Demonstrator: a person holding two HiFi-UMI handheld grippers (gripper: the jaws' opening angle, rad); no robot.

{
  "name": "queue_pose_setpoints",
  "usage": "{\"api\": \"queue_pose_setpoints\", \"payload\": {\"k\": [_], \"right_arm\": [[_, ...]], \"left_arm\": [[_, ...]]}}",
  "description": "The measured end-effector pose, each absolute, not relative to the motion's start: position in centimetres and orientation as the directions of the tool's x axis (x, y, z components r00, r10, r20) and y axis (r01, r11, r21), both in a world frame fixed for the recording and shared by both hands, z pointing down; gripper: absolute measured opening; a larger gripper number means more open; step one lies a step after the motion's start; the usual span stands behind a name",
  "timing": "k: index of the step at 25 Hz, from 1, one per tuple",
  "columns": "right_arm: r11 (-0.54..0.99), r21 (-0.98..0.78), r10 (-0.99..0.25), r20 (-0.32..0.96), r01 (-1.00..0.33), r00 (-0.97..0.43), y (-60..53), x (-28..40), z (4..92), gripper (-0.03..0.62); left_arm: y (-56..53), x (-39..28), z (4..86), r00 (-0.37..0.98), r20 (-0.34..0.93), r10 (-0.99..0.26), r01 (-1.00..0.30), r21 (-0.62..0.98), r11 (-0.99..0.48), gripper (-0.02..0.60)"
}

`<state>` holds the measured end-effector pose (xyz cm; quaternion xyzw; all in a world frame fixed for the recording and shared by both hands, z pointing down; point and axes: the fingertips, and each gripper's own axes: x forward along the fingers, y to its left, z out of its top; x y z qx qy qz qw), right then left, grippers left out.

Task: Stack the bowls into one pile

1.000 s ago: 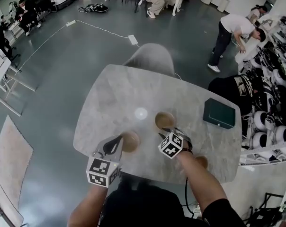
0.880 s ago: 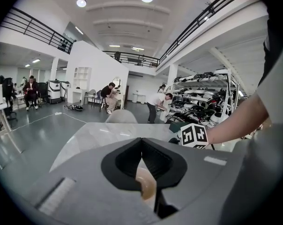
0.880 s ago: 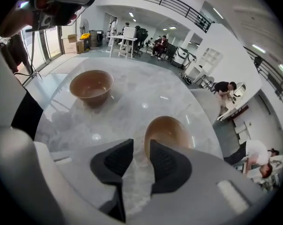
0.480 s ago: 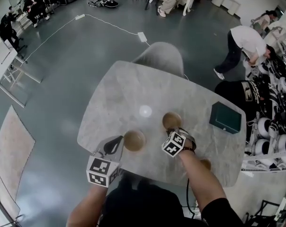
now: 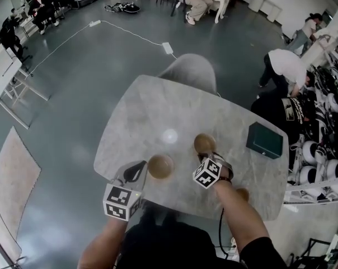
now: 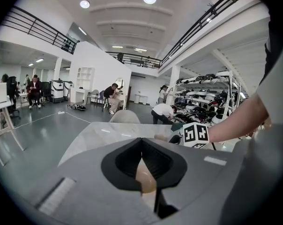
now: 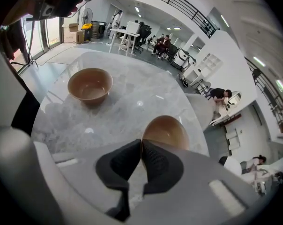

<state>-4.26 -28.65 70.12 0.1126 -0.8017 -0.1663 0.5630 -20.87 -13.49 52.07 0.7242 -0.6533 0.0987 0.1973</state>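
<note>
Fingers [image 7: 161,163] of the right gripper [image 7: 141,143] have just been closing and now stand almost together, seemingly pinching the thin near rim of the right bowl [image 7: 166,130]. Left gripper [image 6: 141,142]: narrow, clamped on the wall of the left bowl [image 5: 160,166]. Both bowls rest apart on the table [image 5: 158,102], lower centre of the head view, and both are empty. Judgement: no pile yet, all stacking left to do; one bowl must go into the other. Tan shape [image 5: 242,194] by the right forearm, possibly a third bowl, not certain. Green box [image 5: 264,140] at right, closed.
</note>
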Motion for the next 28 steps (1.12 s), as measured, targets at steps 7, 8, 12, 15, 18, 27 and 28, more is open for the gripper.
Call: {"api": "queue_pose_setpoints", "payload": {"k": [7, 8, 12, 15, 18, 27, 28], "right_arm": [[0.903, 0.428, -0.367, 0.813, 0.038, -0.452, -25.5, -7.4, 64.8, 0.014], [0.902, 0.43, -0.361, 0.808, 0.047, -0.466, -25.0, -8.1, 64.1, 0.014], [0.899, 0.425, -0.316, 0.799, 0.107, -0.512, -22.0, -10.6, 62.3, 0.014], [0.889, 0.424, -0.279, 0.801, 0.174, -0.529, -19.6, -12.1, 62.2, 0.014], [0.882, 0.413, -0.244, 0.812, 0.226, -0.531, -17.5, -13.2, 62.7, 0.014], [0.885, 0.347, -0.151, 0.844, 0.309, -0.515, -12.1, -15.8, 65.6, 0.014], [0.884, 0.341, -0.143, 0.847, 0.318, -0.511, -11.7, -16.0, 66.0, 0.014]], "left_arm": [[-12.4, -21.8, 51.4, 0.117, 0.375, -0.92, -0.987, 0.146, -0.066, 0.011], [-12.2, -22.0, 51.4, 0.117, 0.372, -0.921, -0.987, 0.146, -0.066, 0.011], [-11.5, -22.5, 51.3, 0.115, 0.368, -0.923, -0.985, 0.159, -0.059, 0.011], [-11.1, -23.0, 51.3, 0.104, 0.361, -0.927, -0.988, 0.145, -0.054, 0.011], [-10.5, -23.3, 51.4, 0.098, 0.362, -0.927, -0.987, 0.156, -0.044, 0.011], [-8.7, -25.3, 52.3, 0.072, 0.373, -0.925, -0.987, 0.161, -0.013, 0.011], [-8.6, -25.4, 52.5, 0.07, 0.375, -0.924, -0.987, 0.162, -0.009, 0.011]]}}
